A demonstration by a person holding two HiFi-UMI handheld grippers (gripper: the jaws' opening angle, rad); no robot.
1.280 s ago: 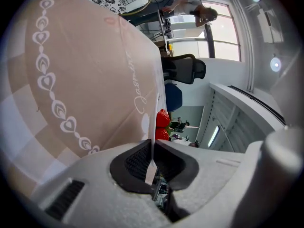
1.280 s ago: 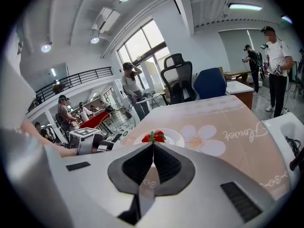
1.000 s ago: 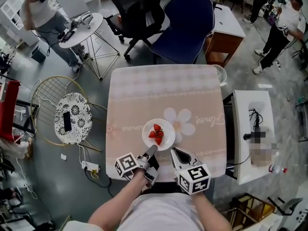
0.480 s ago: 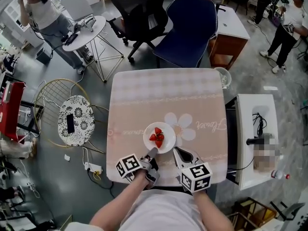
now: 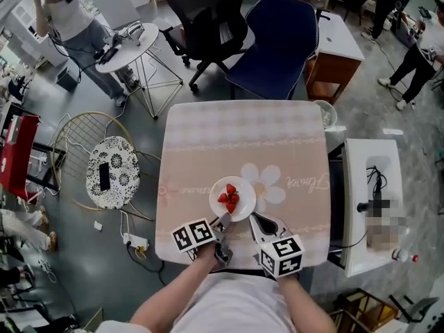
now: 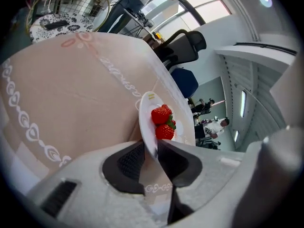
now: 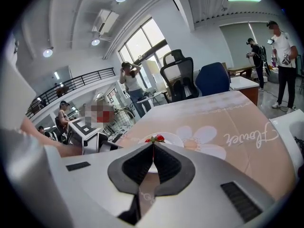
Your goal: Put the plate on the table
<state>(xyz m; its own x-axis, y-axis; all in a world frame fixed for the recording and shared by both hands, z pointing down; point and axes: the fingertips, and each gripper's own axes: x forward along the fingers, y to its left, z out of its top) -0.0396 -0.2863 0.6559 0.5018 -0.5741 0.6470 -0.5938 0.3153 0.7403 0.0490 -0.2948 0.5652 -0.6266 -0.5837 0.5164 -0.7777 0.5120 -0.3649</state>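
the white plate (image 5: pixel 232 198) with strawberries (image 5: pixel 229 196) lies on the near part of the pink surface (image 5: pixel 243 137), seemingly resting flat. the left tool (image 5: pixel 223 222) pinches its near rim, jaws almost together on the thin edge, probably to keep the fruit level. the right tool (image 5: pixel 258 220) is clenched on nothing, just beside the plate.

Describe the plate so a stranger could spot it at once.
Find the pink table, then the daisy printed near the person's side. The plate is just left of it: the only dish there, white, round, holding strawberries, its rim pinched by the left gripper.
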